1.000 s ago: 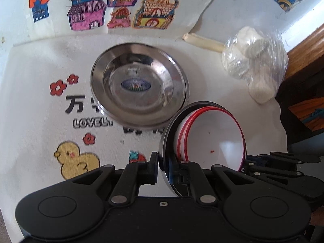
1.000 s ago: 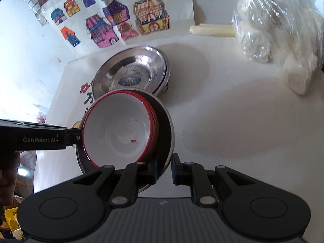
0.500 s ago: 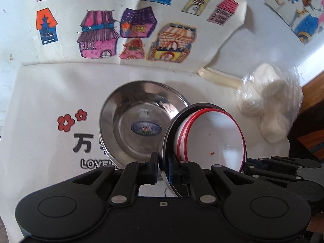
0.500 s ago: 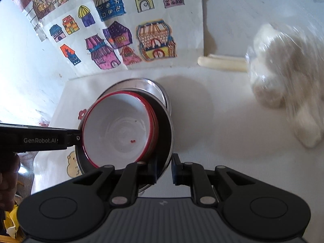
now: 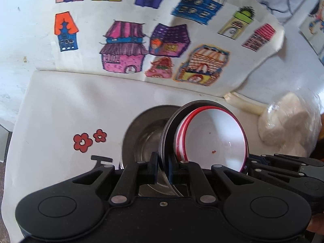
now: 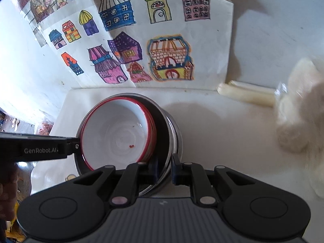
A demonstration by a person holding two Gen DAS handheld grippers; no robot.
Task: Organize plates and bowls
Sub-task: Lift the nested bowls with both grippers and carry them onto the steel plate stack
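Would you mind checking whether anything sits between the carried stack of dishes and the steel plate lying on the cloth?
Nothing visible does. The stack, a steel plate holding red-rimmed bowls, is held at opposite rims by the left gripper and right gripper, partly over the steel plate on the cloth. The bag lies off to the side.

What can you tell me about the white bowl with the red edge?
The white bowl is round, smooth and glossy, with a thin red rim. A second red rim just beneath it suggests another bowl nested under it. Inside are a tiny red speck and a small dark one. It sits in a shiny metal plate, tilted toward the right gripper's camera. The left gripper and right gripper pinch the plate's rim on opposite sides, jaws shut on it. Another metal plate lies on the cloth beyond.
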